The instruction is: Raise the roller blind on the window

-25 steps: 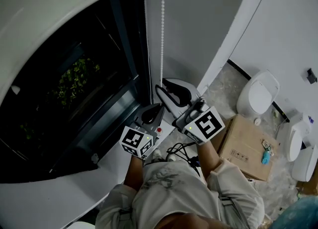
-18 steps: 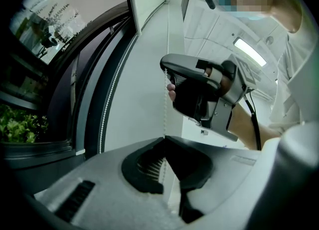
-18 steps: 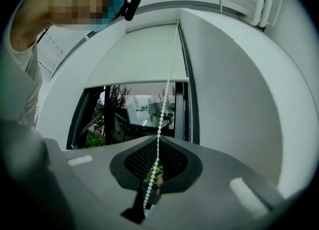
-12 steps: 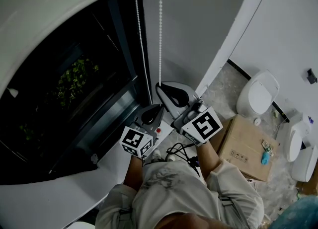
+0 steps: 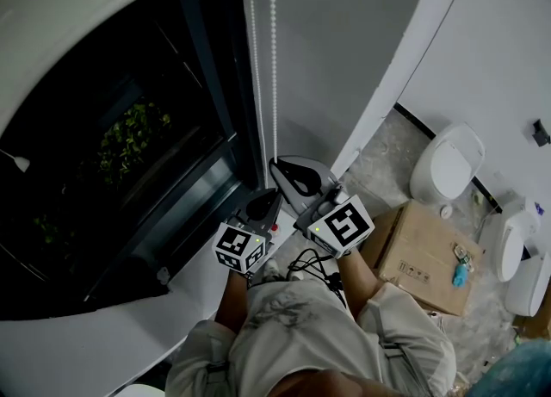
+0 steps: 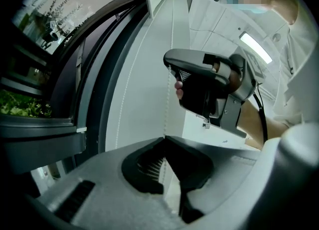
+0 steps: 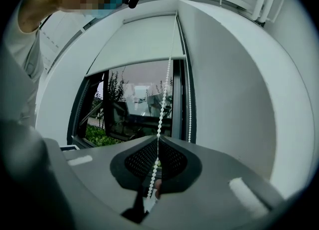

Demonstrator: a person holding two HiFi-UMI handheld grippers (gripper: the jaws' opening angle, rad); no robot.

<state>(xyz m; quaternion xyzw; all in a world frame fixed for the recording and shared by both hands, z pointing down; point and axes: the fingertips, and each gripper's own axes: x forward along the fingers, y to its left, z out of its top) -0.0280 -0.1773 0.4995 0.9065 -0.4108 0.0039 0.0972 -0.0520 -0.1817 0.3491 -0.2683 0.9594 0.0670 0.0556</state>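
The blind [image 7: 144,39] covers the window's [image 7: 134,109] top. Its chain [image 7: 163,96] hangs at the window's right: light and limp, with beads that likely resist slipping. The right claw [image 7: 157,139] pinches one strand. The left claw [image 6: 163,140] pinches the same strand below.

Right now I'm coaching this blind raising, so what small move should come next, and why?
Probably release the left gripper and regrip the bead chain above the right gripper: both are shut on it, close together, and the roller blind is only partly raised.
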